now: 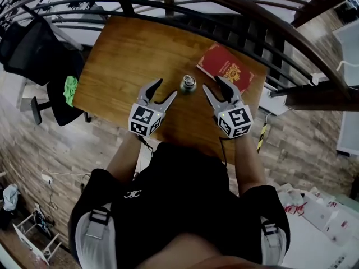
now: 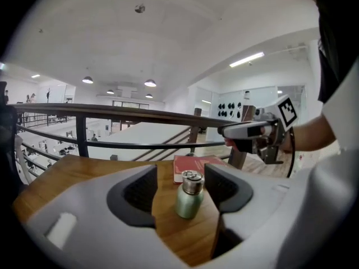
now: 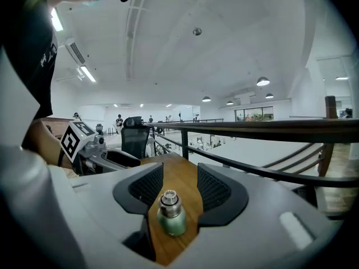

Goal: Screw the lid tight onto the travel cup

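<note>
Wooden table (image 1: 123,55) filling the upper middle of the head view, with a dark railing (image 2: 140,115) running behind its far edge. Black office chair (image 1: 33,49) sitting at upper left. Red book (image 1: 230,69) lying at the table's upper right, near the cup but apart from it. Left gripper (image 1: 166,87) and right gripper (image 1: 212,82) hovering left and right of centre, both released, jaws standing apart and grasping nothing. Green travel cup (image 1: 188,84) standing upright on the table between them, touching neither. Metal lid (image 2: 192,182) sitting on the cup's top.
</note>
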`<state>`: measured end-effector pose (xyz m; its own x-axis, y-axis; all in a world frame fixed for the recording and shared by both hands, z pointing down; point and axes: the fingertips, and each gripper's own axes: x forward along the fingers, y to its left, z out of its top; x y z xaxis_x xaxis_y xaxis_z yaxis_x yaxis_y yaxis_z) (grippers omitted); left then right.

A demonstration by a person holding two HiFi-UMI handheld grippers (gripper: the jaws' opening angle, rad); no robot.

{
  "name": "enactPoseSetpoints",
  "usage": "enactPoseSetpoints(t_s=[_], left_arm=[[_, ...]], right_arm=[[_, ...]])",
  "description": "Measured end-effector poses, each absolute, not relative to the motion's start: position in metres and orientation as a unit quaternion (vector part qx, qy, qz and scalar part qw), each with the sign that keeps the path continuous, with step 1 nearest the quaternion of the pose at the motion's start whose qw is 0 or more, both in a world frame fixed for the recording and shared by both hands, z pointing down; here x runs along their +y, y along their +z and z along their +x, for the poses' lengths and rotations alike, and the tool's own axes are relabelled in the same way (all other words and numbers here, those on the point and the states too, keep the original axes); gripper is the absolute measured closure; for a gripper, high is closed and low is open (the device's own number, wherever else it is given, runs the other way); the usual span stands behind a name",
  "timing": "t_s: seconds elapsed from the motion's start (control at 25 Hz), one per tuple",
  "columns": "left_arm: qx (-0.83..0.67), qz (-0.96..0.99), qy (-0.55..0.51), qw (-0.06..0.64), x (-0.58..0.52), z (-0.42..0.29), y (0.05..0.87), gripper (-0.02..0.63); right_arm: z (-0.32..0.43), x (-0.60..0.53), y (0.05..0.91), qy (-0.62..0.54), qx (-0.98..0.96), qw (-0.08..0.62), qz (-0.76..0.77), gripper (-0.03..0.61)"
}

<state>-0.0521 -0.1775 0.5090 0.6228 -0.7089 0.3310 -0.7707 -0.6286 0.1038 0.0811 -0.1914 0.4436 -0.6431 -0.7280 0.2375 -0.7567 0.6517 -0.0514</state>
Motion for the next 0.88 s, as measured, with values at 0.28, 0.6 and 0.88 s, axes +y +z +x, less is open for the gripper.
enactPoseSetpoints(t_s=[0.28,0.6,0.88], left_arm=[[-0.354,0.913,0.183,0.091,-0.172,-0.025,0.550,0.309],[-0.314,0.922,0.197,0.113,-0.173,-0.007,0.592,0.281],[-0.283,0.928,0.210,0.125,-0.187,0.005,0.623,0.251]], right_arm=[[0.055,-0.185,0.482,0.086,-0.916,0.155,0.359,0.413],[0.036,-0.183,0.520,0.094,-0.920,0.217,0.313,0.384],[0.028,-0.191,0.544,0.097,-0.921,0.258,0.275,0.347]])
